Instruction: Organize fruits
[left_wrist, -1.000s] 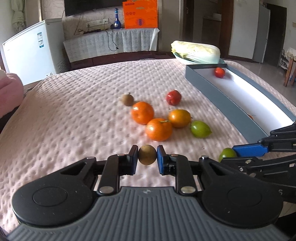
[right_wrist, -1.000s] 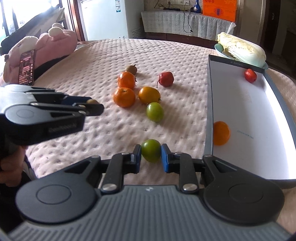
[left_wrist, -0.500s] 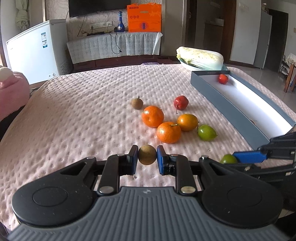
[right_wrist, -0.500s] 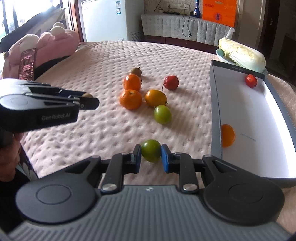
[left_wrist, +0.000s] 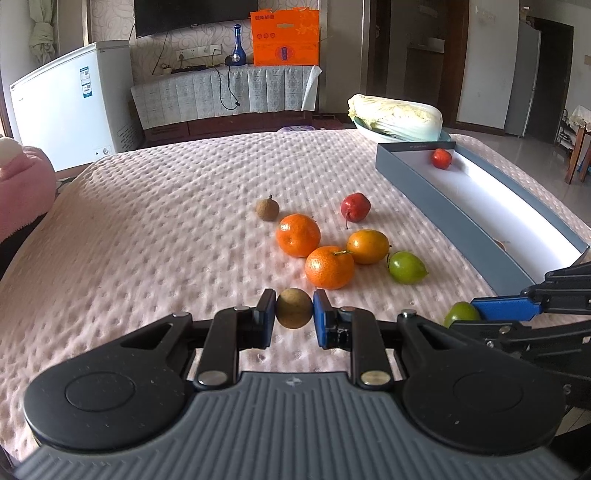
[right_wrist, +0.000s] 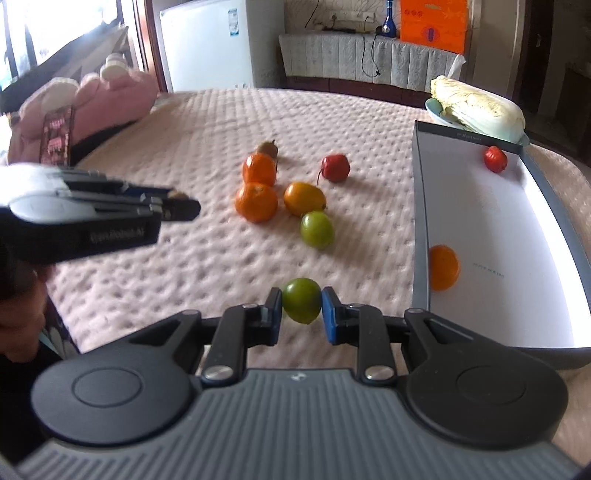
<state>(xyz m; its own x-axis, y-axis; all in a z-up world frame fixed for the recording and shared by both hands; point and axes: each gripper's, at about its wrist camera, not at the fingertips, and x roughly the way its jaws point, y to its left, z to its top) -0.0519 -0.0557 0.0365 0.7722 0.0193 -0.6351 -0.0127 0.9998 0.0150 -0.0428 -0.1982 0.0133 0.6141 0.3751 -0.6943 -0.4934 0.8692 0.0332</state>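
Left gripper (left_wrist: 294, 309) jaws clamped on a small round brown fruit (left_wrist: 294, 308), dull rough skin, pinched between blue pads above the bedspread. Right gripper (right_wrist: 301, 306) jaws clamped on a smooth glossy green fruit (right_wrist: 301, 300), slightly oval, also held off the cloth.

Just beyond the left jaws a loose cluster on the pink bedspread (left_wrist: 147, 240), soft fabric with a dimpled bubble texture: two round pitted oranges (left_wrist: 298, 235) touching each other, a smooth yellow-orange oval fruit (left_wrist: 368, 246), a second green fruit (left_wrist: 406, 267) with a pointed tip, a shiny red fruit with stem (left_wrist: 355, 207), another rough brown fruit (left_wrist: 267, 209) further back.

To the right, long rectangular grey tray (right_wrist: 419, 221), white flat floor, holding one orange (right_wrist: 444, 267) against the near wall and a small red fruit (right_wrist: 495, 158) at the far end. Leafy crinkled cabbage (left_wrist: 395, 117) in a bowl behind the tray.
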